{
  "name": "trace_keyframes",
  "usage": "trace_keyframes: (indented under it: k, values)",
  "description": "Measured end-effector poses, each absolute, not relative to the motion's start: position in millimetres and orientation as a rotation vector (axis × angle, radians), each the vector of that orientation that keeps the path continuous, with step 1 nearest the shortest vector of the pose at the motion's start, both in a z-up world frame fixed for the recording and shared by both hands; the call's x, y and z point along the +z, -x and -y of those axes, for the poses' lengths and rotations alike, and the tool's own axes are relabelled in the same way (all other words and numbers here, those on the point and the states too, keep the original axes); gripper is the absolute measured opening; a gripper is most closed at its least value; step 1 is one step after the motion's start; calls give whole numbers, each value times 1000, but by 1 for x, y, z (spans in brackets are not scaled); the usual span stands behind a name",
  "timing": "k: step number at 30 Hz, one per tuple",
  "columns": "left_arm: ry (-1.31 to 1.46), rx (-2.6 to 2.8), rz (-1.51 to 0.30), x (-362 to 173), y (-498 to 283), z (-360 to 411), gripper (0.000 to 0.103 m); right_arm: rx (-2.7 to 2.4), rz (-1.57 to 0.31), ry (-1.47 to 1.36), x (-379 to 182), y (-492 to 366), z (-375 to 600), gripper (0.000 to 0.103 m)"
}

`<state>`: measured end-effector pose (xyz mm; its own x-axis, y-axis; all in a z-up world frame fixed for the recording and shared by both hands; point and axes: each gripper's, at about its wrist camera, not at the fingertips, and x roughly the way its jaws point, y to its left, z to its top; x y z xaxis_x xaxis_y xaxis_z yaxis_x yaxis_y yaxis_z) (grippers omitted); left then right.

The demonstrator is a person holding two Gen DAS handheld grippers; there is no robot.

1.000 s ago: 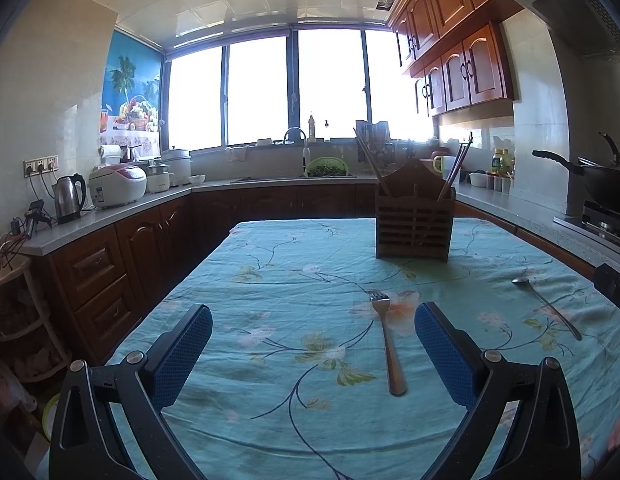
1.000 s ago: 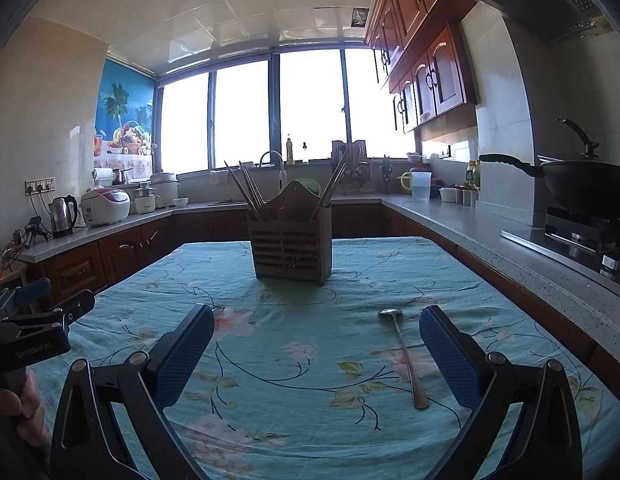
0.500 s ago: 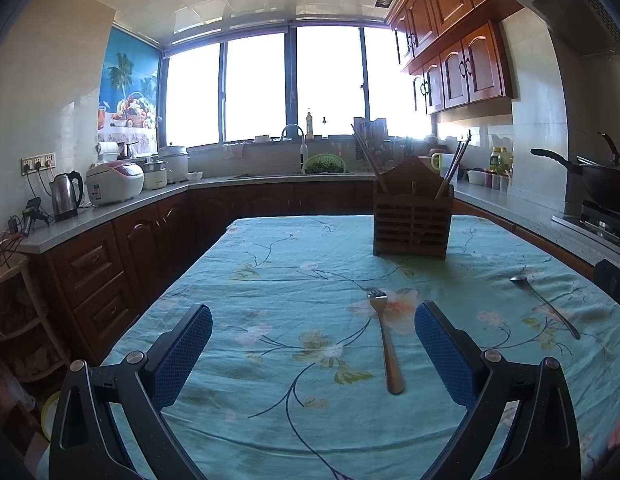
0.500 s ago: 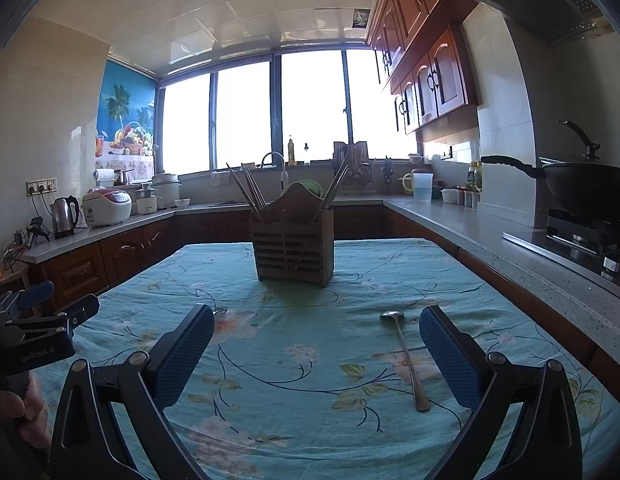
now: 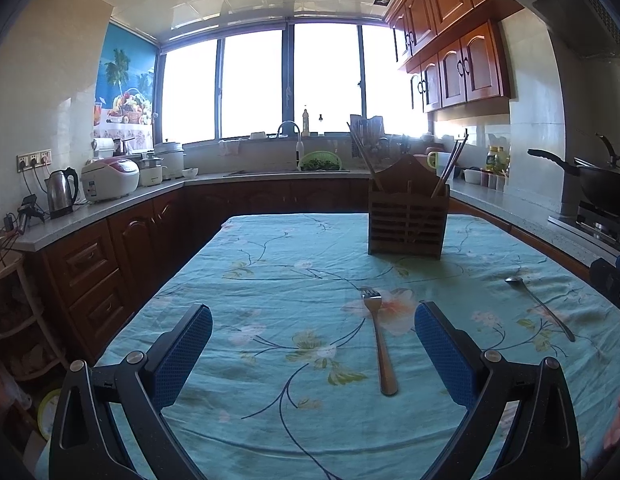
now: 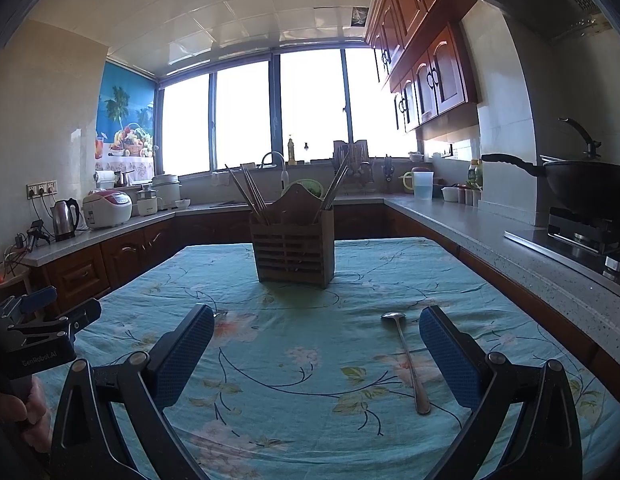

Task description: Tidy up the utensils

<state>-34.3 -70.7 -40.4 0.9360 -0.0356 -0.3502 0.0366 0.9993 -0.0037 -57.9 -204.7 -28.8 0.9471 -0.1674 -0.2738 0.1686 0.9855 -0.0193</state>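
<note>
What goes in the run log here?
left gripper: open, empty | right gripper: open, empty | fork, spoon: on tablecloth

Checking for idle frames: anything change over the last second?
Barely. Both cameras drifted slightly; the left gripper and right gripper stay open and empty. The steel fork, steel spoon and slatted wooden utensil holder lie unmoved on the teal floral tablecloth.

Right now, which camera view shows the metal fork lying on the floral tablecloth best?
The left wrist view: the metal fork lies whole on the turquoise floral tablecloth, tines toward the wooden utensil holder. The right wrist view shows only its tips beside a blue pad.
</note>
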Motion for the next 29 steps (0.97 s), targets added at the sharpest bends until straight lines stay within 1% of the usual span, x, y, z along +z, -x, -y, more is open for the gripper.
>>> trace_keyframes:
  k: [29]
  values:
    - [20,-63,-449,-22,14,82,102,-179,-351,-44,-35,39,217,103]
